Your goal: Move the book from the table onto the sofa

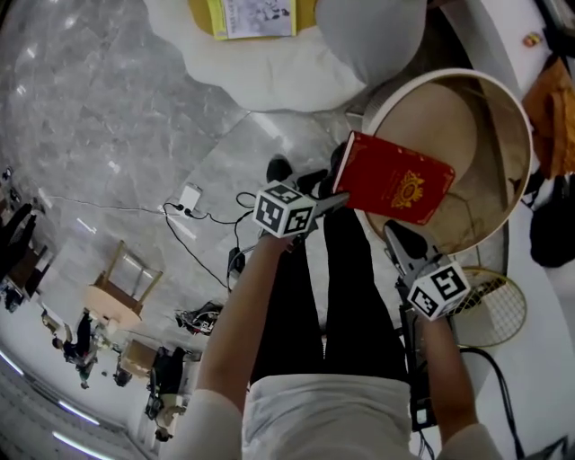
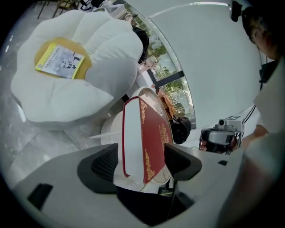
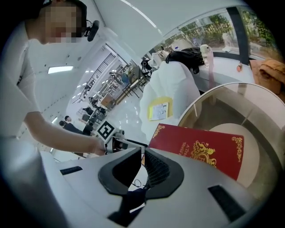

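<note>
A red book (image 1: 393, 180) with gold print hangs tilted over the near rim of the round table (image 1: 514, 108). Its left edge stands between the jaws of my left gripper (image 1: 331, 199). In the left gripper view the book (image 2: 149, 140) is upright between the pads, with a gap on the left side; this gripper (image 2: 142, 156) is open. My right gripper (image 1: 395, 232) sits at the book's near edge. In the right gripper view its jaws (image 3: 143, 152) are shut beside the book's (image 3: 200, 149) left corner; whether they touch it is unclear. The white petal-shaped sofa (image 1: 260, 67) lies beyond, with a yellow booklet (image 1: 256, 16) on it.
A racket (image 1: 496, 310) lies on the floor right of the person's legs. Orange cloth (image 1: 552, 103) and a black bag (image 1: 552, 229) are by the table's far right. Cables and a white adapter (image 1: 190, 196) lie on the marble floor at left.
</note>
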Demonstrator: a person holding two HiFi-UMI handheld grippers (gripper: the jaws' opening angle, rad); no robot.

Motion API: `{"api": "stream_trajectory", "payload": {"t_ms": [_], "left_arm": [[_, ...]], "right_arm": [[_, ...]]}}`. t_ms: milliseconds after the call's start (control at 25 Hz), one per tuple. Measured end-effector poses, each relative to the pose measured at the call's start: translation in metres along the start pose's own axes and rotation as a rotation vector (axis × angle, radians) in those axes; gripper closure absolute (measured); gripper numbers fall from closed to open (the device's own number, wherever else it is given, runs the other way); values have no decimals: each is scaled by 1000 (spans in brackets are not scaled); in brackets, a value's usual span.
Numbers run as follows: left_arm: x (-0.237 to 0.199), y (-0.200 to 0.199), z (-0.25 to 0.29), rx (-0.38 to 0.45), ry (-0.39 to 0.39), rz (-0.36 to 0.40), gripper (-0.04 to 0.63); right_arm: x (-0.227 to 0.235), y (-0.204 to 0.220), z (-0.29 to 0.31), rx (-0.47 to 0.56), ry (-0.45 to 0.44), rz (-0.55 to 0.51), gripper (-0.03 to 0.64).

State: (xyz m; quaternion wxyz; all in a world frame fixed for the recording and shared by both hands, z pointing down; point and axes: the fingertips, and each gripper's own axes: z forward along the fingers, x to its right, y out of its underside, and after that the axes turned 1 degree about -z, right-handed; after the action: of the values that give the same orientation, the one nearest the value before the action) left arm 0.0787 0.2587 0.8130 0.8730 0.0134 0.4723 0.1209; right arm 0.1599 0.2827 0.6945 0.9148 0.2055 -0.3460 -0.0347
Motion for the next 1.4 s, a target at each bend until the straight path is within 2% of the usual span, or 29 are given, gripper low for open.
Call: {"api": "stream_trajectory", "payload": {"t_ms": [160,400,680,720,840,1000,1240,1400], "left_arm": [[-5,1,16,-20,60,-36,241],[-11,-3,35,-5,152,-125,193],[-13,17,58,-69,281,-201,173],[-10,19,58,-73,307,-211,191],[1,20,57,-63,366,-256,302],[7,22,52,-41,371,-289,324],[27,21,40,-11,350,-258,344],[41,17,33,-5,373,-268,351]], "right_arm": [[9,0,9,-10,-15,0,574],[22,-7,15,2,-28,16,574],[33,-5,21,11,-26,37,574],[34,-4,21,11,-28,39,574],[35,0,21,5,-29,43,574],[38,0,20,10,-33,47,574],[39,-10,4,30,-40,38,574],[41,-18,-7,56,-37,33,574]]}}
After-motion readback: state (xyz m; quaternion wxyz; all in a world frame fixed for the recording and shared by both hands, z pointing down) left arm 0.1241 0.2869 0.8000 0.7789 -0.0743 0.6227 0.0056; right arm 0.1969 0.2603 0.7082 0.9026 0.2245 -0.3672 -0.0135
